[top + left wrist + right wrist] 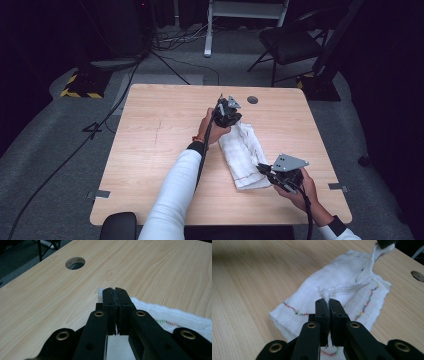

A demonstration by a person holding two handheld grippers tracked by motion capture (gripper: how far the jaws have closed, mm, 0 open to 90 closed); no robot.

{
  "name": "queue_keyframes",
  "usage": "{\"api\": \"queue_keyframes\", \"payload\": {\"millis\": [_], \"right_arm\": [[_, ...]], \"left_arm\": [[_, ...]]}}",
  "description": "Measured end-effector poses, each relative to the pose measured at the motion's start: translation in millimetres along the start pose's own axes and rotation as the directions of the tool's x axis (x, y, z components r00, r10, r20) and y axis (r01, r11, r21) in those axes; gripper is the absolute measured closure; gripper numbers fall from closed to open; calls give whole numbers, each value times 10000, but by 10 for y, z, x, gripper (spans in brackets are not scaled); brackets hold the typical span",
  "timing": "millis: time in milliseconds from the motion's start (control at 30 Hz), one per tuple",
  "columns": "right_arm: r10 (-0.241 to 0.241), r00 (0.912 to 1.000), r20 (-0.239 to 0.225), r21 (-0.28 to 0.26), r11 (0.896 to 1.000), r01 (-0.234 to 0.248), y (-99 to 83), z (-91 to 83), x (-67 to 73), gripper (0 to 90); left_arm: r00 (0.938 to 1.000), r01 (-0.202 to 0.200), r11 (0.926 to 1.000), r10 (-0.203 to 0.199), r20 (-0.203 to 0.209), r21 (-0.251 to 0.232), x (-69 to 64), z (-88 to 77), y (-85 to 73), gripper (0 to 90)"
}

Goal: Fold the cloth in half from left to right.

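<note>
A white cloth (243, 157) with a thin line of coloured stitching near its border lies on the wooden desk (150, 150), a little right of the middle, stretched from the far side toward the near right edge. The person holds one claw in each hand, and each claw has one end of the cloth.

The left claw (231, 120) is at the far end of the cloth. In the left gripper view its two black jaws are pressed together, and a small bit of the white cloth (100, 293) comes out beside the tips, so it is clenched on the cloth. A round hole (75, 263) in the desk is just beyond it.

The right claw (264, 169) is at the near end. In the right gripper view its jaws are also closed tight, with a pinched fold of the cloth (337, 287) standing up between the tips. From there the fabric runs in a raised ridge toward the other claw, which lifts the far corner off the desk, while the rest lies flat and folded double.

On the floor behind the desk stands a dark chair (290, 45), and cables (75, 150) lie there
</note>
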State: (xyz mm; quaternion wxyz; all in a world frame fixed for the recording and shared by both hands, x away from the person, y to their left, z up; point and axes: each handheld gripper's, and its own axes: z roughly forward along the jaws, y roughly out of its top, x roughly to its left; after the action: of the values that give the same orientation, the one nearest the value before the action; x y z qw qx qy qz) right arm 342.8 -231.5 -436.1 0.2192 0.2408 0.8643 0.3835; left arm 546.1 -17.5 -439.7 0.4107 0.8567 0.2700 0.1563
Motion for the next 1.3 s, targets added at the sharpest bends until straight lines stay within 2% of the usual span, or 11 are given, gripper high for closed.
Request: {"api": "queue_keyframes", "payload": {"millis": [200,267,367,467,567,700,867,967,1133,1200,1300], "right_arm": [[268,9996,130,313,9991,-272,-146,-43,-81,856],[458,9988,186,564,9973,-468,-208,-30,-110,815],[426,9982,429,820,9956,-460,-301,-26,-132,776],[556,9971,516,903,9941,-601,-362,-49,-169,711],[762,9952,607,870,9929,-813,-395,-78,-218,654],[1084,9914,734,636,9915,-1131,-399,-116,-301,588],[1142,9904,779,797,9895,-1203,-423,-79,-403,523],[864,9926,854,1179,9883,-962,-465,-4,-449,500],[937,9923,815,1677,9801,-1063,-554,84,-498,496],[1126,9910,723,1727,9772,-1236,-572,96,-514,494],[1144,9916,596,1969,9725,-1241,-592,128,-517,492]], "left_arm": [[9997,-178,9992,184,-179,364,-119,207,55,868],[9994,-62,9995,73,-352,324,-164,260,65,782],[9998,-101,9997,105,-154,209,-218,280,63,709],[9999,-105,9999,107,-102,117,-246,223,48,618],[9999,-102,9999,103,-115,53,-302,105,16,414],[9983,-437,9987,427,407,243,-409,-97,-99,299],[9869,-1202,9915,1139,1138,501,-638,-338,-260,251],[9754,-1692,9843,1599,1515,505,-781,-461,-358,252],[9566,-2040,9782,1908,2201,384,-1011,-607,-546,270],[9511,-2265,9728,2102,2262,484,-1092,-624,-623,270],[9489,-2406,9679,2187,2276,730,-1154,-608,-705,272]]}}
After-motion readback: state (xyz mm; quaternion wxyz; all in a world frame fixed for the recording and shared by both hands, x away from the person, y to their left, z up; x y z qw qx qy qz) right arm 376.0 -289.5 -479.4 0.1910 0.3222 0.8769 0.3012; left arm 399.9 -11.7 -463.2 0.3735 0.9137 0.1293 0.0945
